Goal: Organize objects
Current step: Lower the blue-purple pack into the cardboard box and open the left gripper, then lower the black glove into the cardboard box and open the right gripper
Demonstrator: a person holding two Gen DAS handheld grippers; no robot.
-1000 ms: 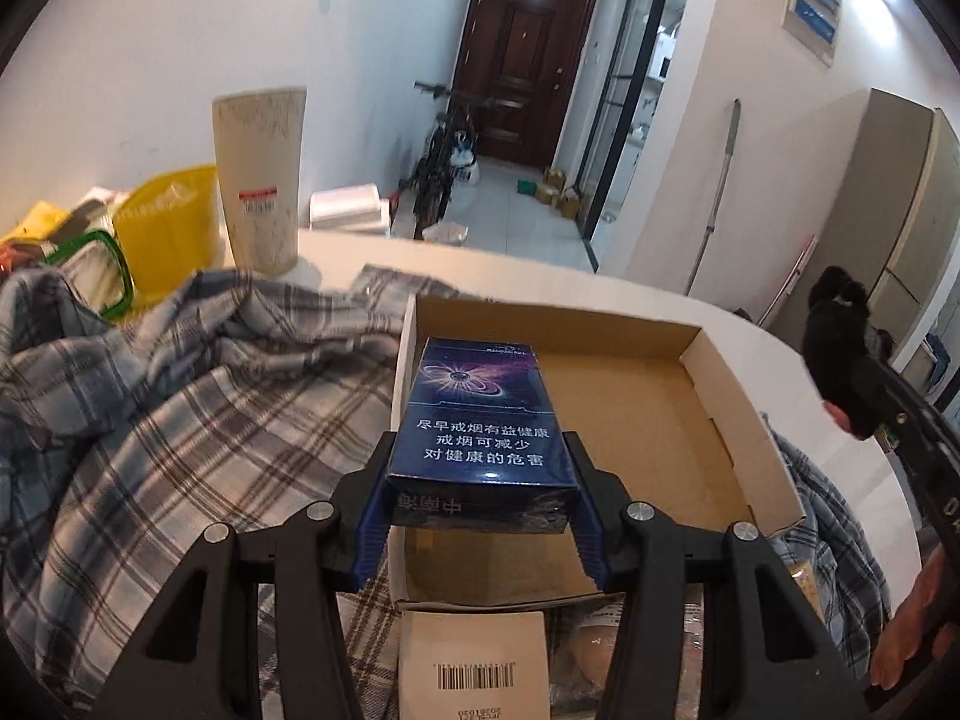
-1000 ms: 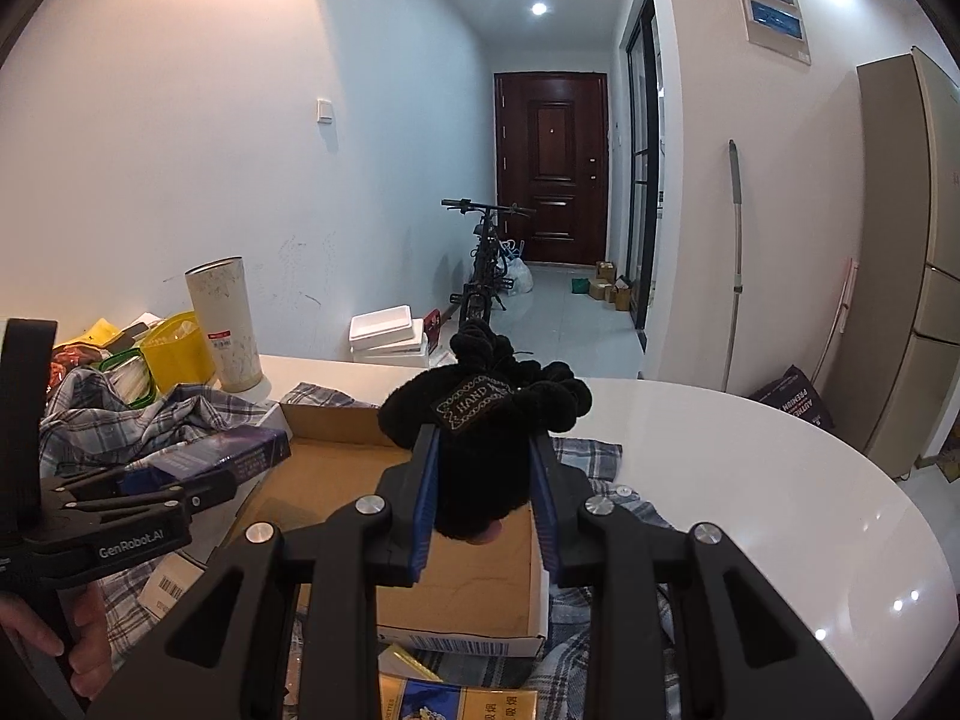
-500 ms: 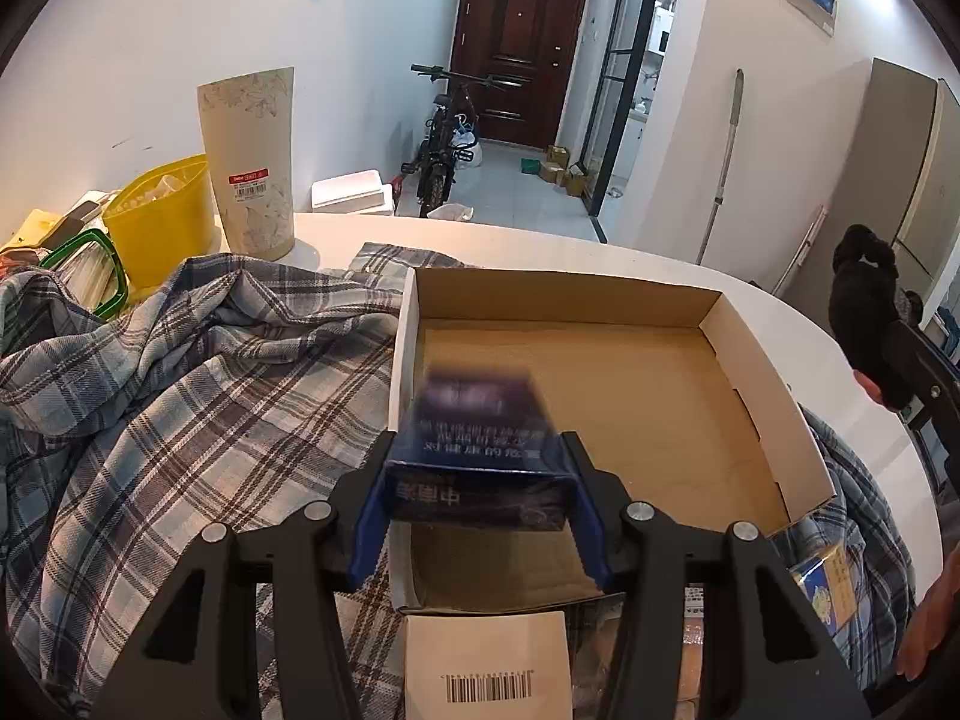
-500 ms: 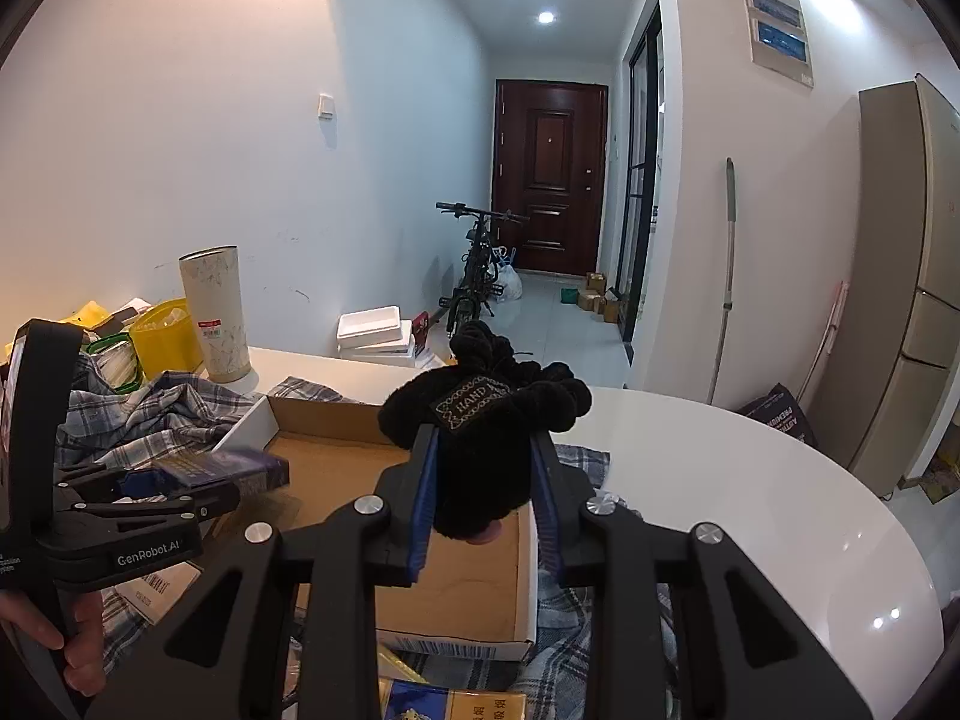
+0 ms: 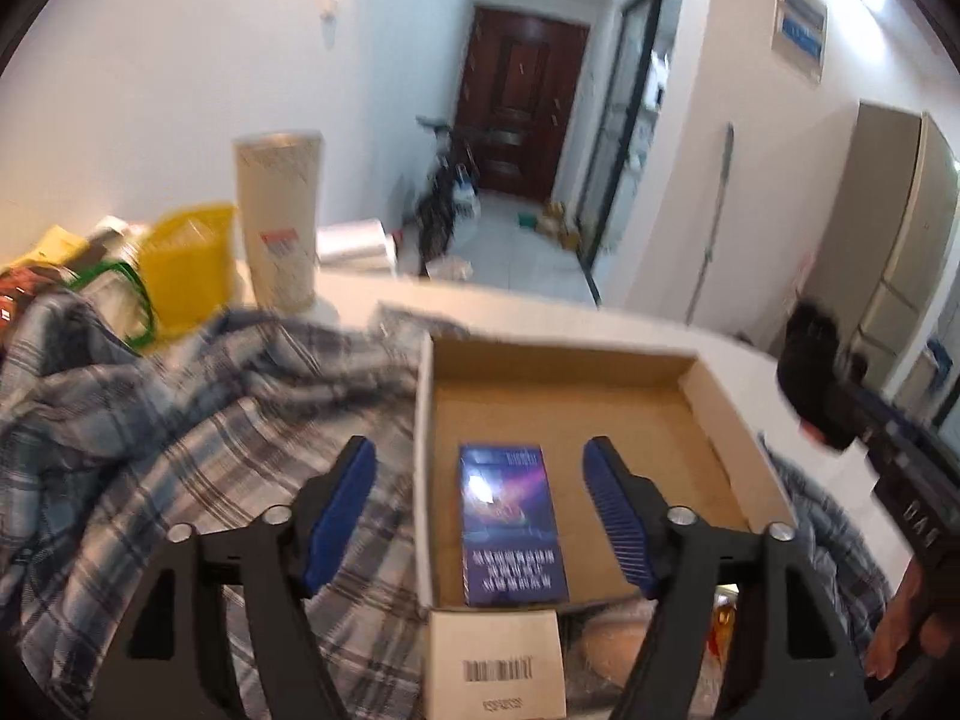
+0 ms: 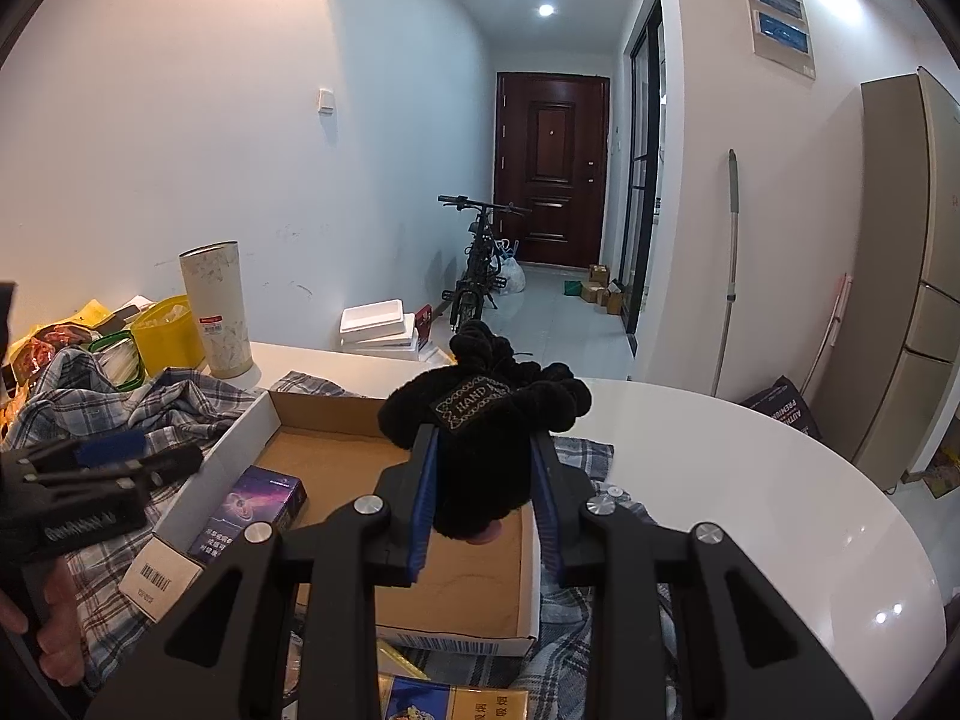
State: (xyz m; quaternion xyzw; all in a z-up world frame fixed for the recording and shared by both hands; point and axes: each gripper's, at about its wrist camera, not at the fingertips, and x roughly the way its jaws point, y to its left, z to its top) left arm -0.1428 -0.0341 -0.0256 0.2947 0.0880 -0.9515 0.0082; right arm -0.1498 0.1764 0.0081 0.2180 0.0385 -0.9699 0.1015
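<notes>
A shallow cardboard box (image 5: pixel 714 396) (image 6: pixel 240 438) lies on a plaid shirt on the white round table. A blue cigarette pack (image 5: pixel 510 534) (image 6: pixel 252 516) lies flat inside it at the near left corner. My left gripper (image 5: pixel 480 504) is open and empty, raised above the pack, with its fingers either side of it. It shows at the left of the right wrist view (image 6: pixel 108 462). My right gripper (image 6: pixel 483 504) is shut on a black fuzzy glove (image 6: pixel 486 420), held over the box's near right part. The glove also shows in the left wrist view (image 5: pixel 816 384).
A plaid shirt (image 5: pixel 180 420) covers the table's left. A tall cream cup (image 6: pixel 216 309), a yellow tub (image 6: pixel 168 330) and snack bags stand at back left. A yellow-blue carton (image 6: pixel 456 702) lies in front of the box. A white barcode flap (image 5: pixel 498 660) hangs at the box's near edge.
My left gripper has opened and let go of the blue pack, which now lies in the box. The gripper has lifted back. The right gripper still holds the glove.
</notes>
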